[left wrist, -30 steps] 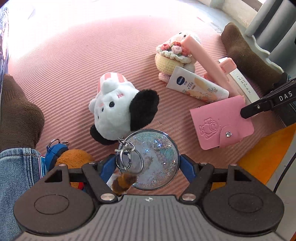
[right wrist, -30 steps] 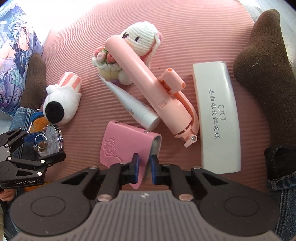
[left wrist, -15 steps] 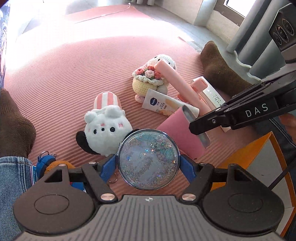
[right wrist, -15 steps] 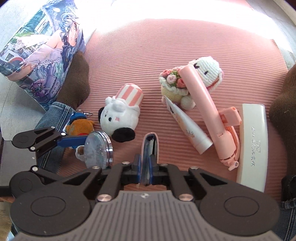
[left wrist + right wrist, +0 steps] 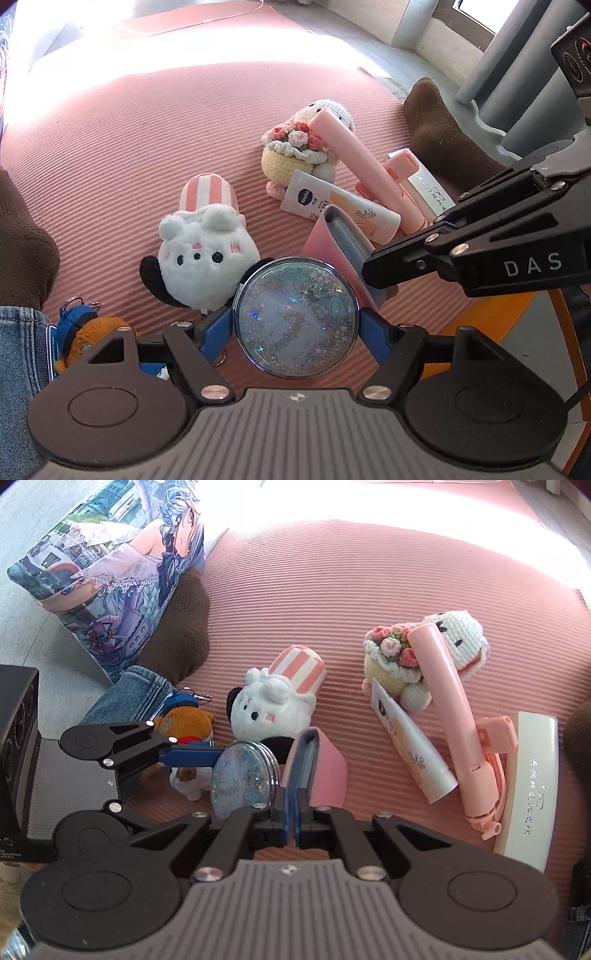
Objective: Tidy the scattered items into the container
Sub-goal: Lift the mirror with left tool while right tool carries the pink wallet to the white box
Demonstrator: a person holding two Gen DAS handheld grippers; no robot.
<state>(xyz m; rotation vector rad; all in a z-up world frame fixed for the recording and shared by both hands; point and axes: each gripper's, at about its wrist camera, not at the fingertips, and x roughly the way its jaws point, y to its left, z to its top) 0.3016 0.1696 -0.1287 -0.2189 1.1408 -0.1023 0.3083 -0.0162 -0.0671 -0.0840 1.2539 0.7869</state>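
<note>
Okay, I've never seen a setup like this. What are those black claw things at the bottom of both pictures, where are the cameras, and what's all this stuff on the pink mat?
No robot here: a person holds a two-finger gripper in each hand, each carrying a fisheye camera that looks along its fingers. In the left wrist view, the left gripper clamps a round glittery compact mirror. In the right wrist view, the right gripper is shut on a pink snap card wallet, lifted on edge. On the ribbed pink mat lie a white plush dog with a striped hat, a crocheted bunny with a flower basket, a hand-cream tube, a pink folding selfie stick and a white glasses case.
</note>
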